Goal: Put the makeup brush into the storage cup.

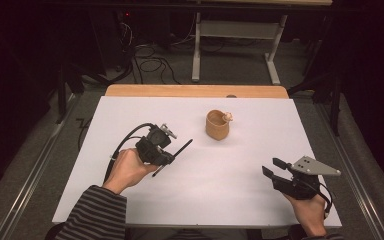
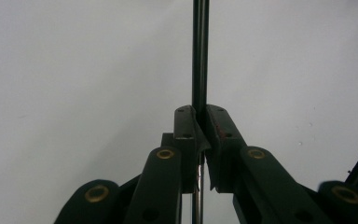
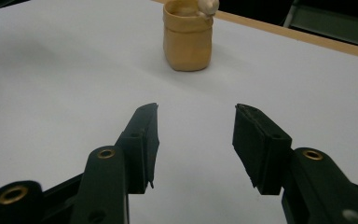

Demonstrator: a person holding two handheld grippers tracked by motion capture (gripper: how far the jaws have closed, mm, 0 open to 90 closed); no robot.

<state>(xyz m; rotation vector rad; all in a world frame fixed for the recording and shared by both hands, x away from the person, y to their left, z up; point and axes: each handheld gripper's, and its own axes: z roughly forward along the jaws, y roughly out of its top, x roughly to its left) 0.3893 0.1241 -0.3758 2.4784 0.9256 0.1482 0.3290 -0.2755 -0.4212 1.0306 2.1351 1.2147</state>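
Observation:
A thin black stick, like a pen (image 1: 179, 151), is clamped in my left gripper (image 1: 166, 156), which is shut on it at the table's left middle. In the left gripper view the pen (image 2: 200, 51) runs straight up from between the closed fingertips (image 2: 185, 122). A small tan cup (image 1: 217, 125) with a pale figure on its rim stands near the table's far middle. My right gripper (image 1: 274, 168) rests low at the front right, its jaws open with nothing between them. The right gripper view has the cup (image 3: 188, 39) ahead, well beyond the open gripper (image 3: 196, 116).
A white sheet (image 1: 230, 170) covers the table, with a wooden edge (image 1: 195, 91) at the far side. Beyond the table a grey floor holds cables (image 1: 150, 62) and a white table frame (image 1: 235, 35).

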